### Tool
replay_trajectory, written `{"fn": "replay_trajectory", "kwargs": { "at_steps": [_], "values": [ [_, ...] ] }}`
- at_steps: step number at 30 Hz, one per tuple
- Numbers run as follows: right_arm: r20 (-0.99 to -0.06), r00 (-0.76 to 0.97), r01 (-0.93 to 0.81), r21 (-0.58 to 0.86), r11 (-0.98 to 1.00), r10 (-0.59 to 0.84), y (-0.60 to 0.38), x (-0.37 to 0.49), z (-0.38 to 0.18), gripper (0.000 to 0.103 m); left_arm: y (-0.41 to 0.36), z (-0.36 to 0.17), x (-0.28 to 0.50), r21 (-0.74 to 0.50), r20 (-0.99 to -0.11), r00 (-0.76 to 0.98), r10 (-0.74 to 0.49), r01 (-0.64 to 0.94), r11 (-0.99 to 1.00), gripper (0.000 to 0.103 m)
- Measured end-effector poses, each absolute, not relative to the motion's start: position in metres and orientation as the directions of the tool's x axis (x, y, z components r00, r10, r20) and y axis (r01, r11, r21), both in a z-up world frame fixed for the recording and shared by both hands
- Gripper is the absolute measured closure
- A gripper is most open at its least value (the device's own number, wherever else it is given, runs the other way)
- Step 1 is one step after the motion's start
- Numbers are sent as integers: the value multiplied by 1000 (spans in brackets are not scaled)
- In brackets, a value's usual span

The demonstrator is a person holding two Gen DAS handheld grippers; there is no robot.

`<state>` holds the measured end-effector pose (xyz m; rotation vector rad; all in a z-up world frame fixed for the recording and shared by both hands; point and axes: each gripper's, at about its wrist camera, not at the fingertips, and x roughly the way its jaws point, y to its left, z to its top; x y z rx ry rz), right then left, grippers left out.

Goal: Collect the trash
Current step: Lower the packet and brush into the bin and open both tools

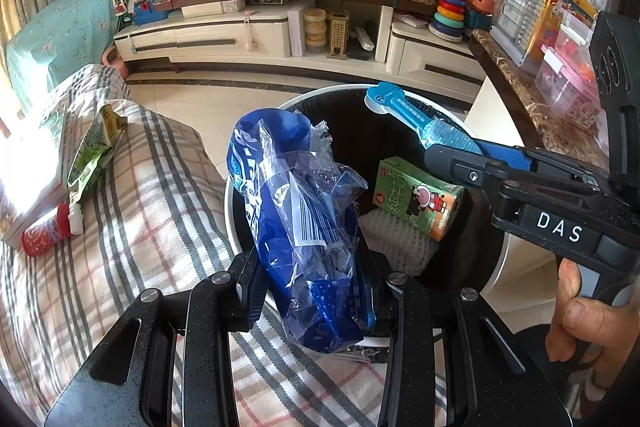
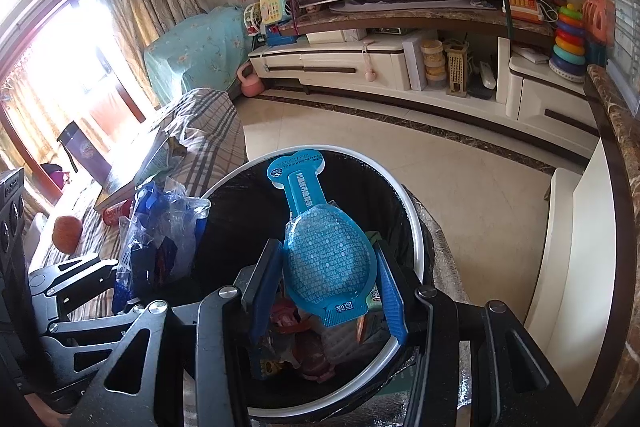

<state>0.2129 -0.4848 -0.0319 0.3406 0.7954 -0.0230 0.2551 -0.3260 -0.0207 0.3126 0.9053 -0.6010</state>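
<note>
A round trash bin [image 1: 232, 203] with a white rim and black liner stands on the floor beside the sofa; its rim [image 2: 416, 227] also shows in the right wrist view. My left gripper [image 1: 312, 287] is shut on a crumpled blue and clear plastic bag [image 1: 296, 203], held over the bin's near edge. My right gripper [image 2: 328, 283] is shut on a flat blue paddle-shaped package [image 2: 324, 251], held above the bin's opening; the same package [image 1: 412, 115] pokes in from the right in the left wrist view. Inside the bin lie a green drink carton [image 1: 420, 195] and white foam netting [image 1: 396, 243].
A plaid-covered sofa [image 1: 132, 227] lies left of the bin, with a green snack bag [image 1: 96, 143], a red can [image 1: 44, 235] and a small white bottle [image 1: 75, 217] on it. A marble-topped counter [image 1: 532, 107] stands at the right. A TV stand [image 1: 280, 35] runs along the back.
</note>
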Motion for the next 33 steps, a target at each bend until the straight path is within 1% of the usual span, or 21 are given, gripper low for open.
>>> {"fn": "replay_trajectory", "kwargs": {
  "at_steps": [24,26,27,28,29,30,31,32,33],
  "values": [
    [-705,700,154,299,942,109,-487,214,-30,56,-332,-24,258,21,-821,462,-335,611,792,67],
    [-706,700,160,306,939,111,-488,214,-31,55,-332,-23,258,16,-824,456,-337,612,791,63],
    [-704,701,161,313,936,114,-489,213,-31,54,-332,-23,257,13,-824,454,-338,612,791,58],
    [-703,701,161,321,933,121,-490,213,-30,53,-332,-22,257,11,-824,455,-338,610,792,47],
    [-702,700,161,331,930,129,-491,213,-31,53,-331,-21,256,12,-822,459,-339,608,794,42],
    [-702,700,161,338,927,134,-491,212,-30,53,-329,-18,255,15,-817,467,-339,604,797,33],
    [-699,702,160,340,927,135,-489,210,-29,52,-328,-16,253,19,-810,478,-340,601,799,30],
    [-692,709,157,342,926,136,-488,207,-27,51,-326,-14,251,22,-806,484,-342,601,799,30],
    [-686,714,154,344,926,136,-487,205,-25,47,-325,-12,250,24,-802,489,-343,600,800,29]
  ]
}}
